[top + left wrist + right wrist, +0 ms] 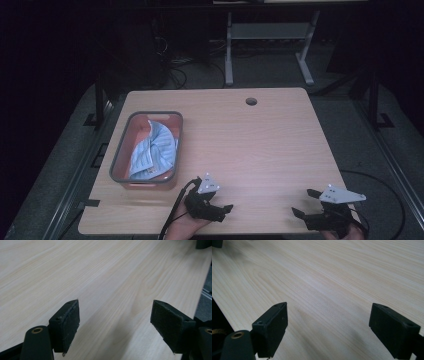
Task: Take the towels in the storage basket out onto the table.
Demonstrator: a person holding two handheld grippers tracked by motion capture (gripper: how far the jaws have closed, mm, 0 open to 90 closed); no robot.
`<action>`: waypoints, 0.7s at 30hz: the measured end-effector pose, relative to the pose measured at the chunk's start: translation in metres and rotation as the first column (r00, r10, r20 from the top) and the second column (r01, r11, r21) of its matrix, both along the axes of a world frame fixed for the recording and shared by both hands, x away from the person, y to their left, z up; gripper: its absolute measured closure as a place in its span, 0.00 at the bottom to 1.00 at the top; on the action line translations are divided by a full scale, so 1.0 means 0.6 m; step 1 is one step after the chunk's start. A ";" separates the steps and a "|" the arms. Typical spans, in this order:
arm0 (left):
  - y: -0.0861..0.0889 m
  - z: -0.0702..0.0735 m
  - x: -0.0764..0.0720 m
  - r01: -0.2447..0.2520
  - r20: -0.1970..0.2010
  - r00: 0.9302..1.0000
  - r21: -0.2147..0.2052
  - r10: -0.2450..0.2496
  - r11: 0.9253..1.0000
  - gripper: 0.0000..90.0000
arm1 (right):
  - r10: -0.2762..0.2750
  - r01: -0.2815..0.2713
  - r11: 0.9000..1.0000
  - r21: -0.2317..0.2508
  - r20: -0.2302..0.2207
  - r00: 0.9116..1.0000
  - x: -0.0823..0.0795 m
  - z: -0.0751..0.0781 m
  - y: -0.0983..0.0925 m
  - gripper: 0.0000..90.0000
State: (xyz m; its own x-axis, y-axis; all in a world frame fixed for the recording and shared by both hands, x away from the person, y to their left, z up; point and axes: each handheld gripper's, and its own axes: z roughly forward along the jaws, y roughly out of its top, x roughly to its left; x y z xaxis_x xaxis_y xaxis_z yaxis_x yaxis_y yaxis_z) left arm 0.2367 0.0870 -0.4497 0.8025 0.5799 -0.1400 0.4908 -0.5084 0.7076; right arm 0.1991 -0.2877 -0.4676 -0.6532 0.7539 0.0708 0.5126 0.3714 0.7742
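Left hand-held gripper [218,200] sits at near edge of the bench [260,150], jaws spread w/ nothing in them. Right hand-held gripper [306,203] at near right, spread too. Blue cloth [152,150] lies in grey tub [120,155], far left.

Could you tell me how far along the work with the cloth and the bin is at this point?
The light blue striped cloth already lies bunched inside the grey-rimmed bin at the table's left. Nothing is in hand: the left claw and right claw both stand open over bare wood near the front edge, apart from the bin. Either the putting-away is done, or any taking-out has not begun.
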 end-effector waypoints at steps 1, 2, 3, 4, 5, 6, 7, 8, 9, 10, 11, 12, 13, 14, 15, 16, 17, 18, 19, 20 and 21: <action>-0.002 0.004 0.002 0.008 0.000 1.000 -0.005 -0.008 1.000 0.26 | -0.002 0.002 1.000 0.001 -0.002 1.000 0.000 0.000 0.000 0.16; -0.004 0.007 0.004 0.012 -0.005 1.000 -0.004 -0.012 1.000 0.26 | -0.002 0.002 1.000 0.001 -0.001 1.000 0.000 0.000 0.000 0.16; -0.005 0.011 0.006 0.016 -0.004 1.000 0.002 -0.016 1.000 0.26 | -0.003 0.003 1.000 0.003 -0.001 1.000 0.000 0.000 0.000 0.16; -0.007 0.015 0.009 0.021 -0.003 1.000 0.006 -0.021 1.000 0.26 | -0.004 0.004 1.000 0.002 0.000 1.000 0.000 0.000 0.000 0.16; -0.009 0.018 0.011 0.023 -0.013 1.000 0.006 -0.023 1.000 0.26 | -0.005 0.005 1.000 0.002 0.000 1.000 0.000 0.000 0.000 0.17; -0.011 0.022 0.013 0.028 -0.018 0.999 0.011 -0.028 1.000 0.26 | -0.005 0.005 1.000 0.000 0.001 1.000 0.000 0.000 0.000 0.17; -0.012 0.025 0.015 0.033 -0.019 0.999 0.019 -0.033 0.999 0.25 | -0.006 0.006 1.000 0.000 0.003 1.000 0.000 0.001 -0.001 0.16; -0.013 0.027 0.017 0.038 -0.023 0.999 0.019 -0.038 0.999 0.25 | -0.006 0.006 1.000 0.001 0.004 1.000 0.000 0.001 -0.001 0.16; -0.013 0.027 0.017 0.038 -0.023 0.999 0.019 -0.038 0.999 0.25 | -0.006 0.006 1.000 0.001 0.004 1.000 0.000 0.001 -0.001 0.16; -0.015 0.032 0.022 0.047 -0.051 0.998 0.017 -0.046 0.999 0.25 | -0.010 0.010 1.000 0.004 0.002 1.000 0.001 0.001 -0.002 0.16; -0.016 0.034 0.025 0.057 -0.059 0.997 0.024 -0.055 0.998 0.25 | -0.012 0.012 1.000 0.005 -0.001 1.000 0.002 0.000 -0.002 0.16; -0.016 0.037 0.028 0.067 -0.063 0.996 0.037 -0.064 0.997 0.26 | -0.011 0.011 1.000 0.005 -0.001 1.000 0.002 0.000 -0.002 0.16; -0.018 0.040 0.032 0.075 -0.071 0.995 0.059 -0.071 0.995 0.28 | -0.010 0.010 1.000 0.005 -0.003 1.000 0.002 0.000 -0.002 0.16; -0.018 0.041 0.034 0.078 -0.076 0.994 0.064 -0.074 0.995 0.28 | -0.011 0.011 1.000 0.004 -0.003 1.000 0.002 0.000 -0.002 0.16; -0.017 0.045 0.037 0.087 -0.081 0.993 0.069 -0.081 0.994 0.28 | -0.011 0.011 1.000 0.003 -0.001 1.000 0.002 0.001 -0.002 0.16; -0.018 0.048 0.039 0.075 -0.077 0.994 0.050 -0.071 0.996 0.27 | -0.008 0.008 1.000 0.000 0.004 1.000 0.002 0.001 -0.003 0.16; -0.018 0.053 0.042 0.077 -0.077 0.994 0.052 -0.073 0.996 0.27 | -0.010 0.010 1.000 0.003 0.001 1.000 0.002 0.001 -0.004 0.16; -0.018 0.053 0.042 0.077 -0.077 0.994 0.052 -0.073 0.996 0.26 | -0.010 0.010 1.000 0.003 0.001 1.000 0.002 0.001 -0.004 0.16; -0.019 0.062 0.048 0.080 -0.072 0.995 0.058 -0.075 0.995 0.26 | -0.018 0.018 1.000 0.010 -0.007 1.000 0.001 0.001 -0.005 0.16; -0.019 0.062 0.048 0.080 -0.072 0.995 0.058 -0.075 0.995 0.26 | -0.018 0.018 1.000 0.008 -0.006 1.000 0.002 0.000 -0.006 0.16; -0.019 0.065 0.049 0.080 -0.069 0.995 0.061 -0.076 0.995 0.25 | -0.018 0.018 1.000 0.008 -0.004 1.000 0.003 -0.001 -0.006 0.16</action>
